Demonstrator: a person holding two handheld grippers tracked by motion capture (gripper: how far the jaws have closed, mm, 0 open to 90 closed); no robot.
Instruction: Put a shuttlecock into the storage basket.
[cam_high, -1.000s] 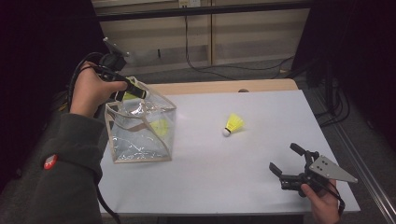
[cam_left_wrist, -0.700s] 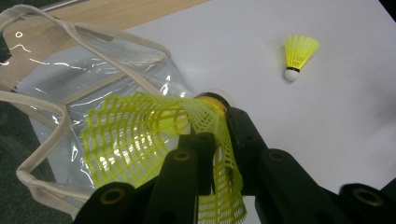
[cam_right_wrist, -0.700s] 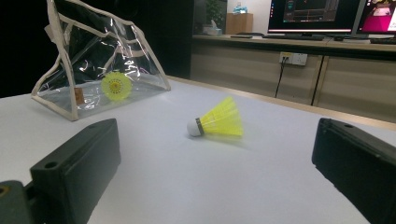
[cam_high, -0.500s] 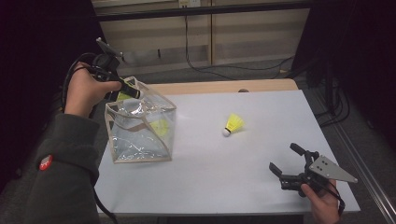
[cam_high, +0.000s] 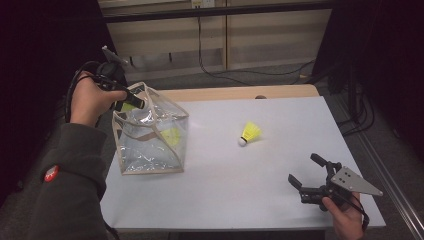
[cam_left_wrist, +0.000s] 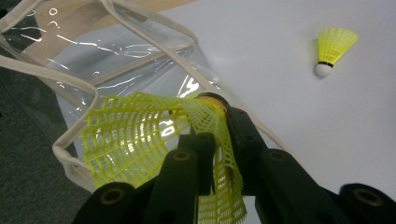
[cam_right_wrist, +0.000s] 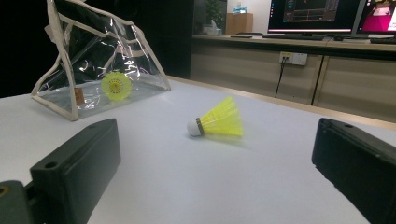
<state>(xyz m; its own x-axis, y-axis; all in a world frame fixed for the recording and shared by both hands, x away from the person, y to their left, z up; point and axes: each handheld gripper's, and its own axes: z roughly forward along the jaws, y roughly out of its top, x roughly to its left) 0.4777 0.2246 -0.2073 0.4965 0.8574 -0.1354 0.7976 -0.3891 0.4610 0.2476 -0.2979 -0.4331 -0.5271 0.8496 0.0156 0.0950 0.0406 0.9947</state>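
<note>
Yellow mesh of a shuttlecock (cam_left_wrist: 154, 140) sits clamped in the left gripper (cam_left_wrist: 219, 140), held above the rim of the clear bag (cam_high: 150, 145) — a second one (cam_high: 172, 136) lies inside it, a third (cam_high: 250, 134) on the white table (cam_high: 240, 190). Right gripper (cam_high: 307, 175) rests wide apart near the table's front edge. No lettering reads clearly.

A white table (cam_high: 240, 185) with a wooden strip along its far edge carries two things. A clear plastic bag (cam_high: 150, 135) with cream edging stands near the left side, a yellow shuttlecock inside it. Another yellow shuttlecock (cam_high: 249, 134) lies on its side near the middle, well apart from the bag.
</note>
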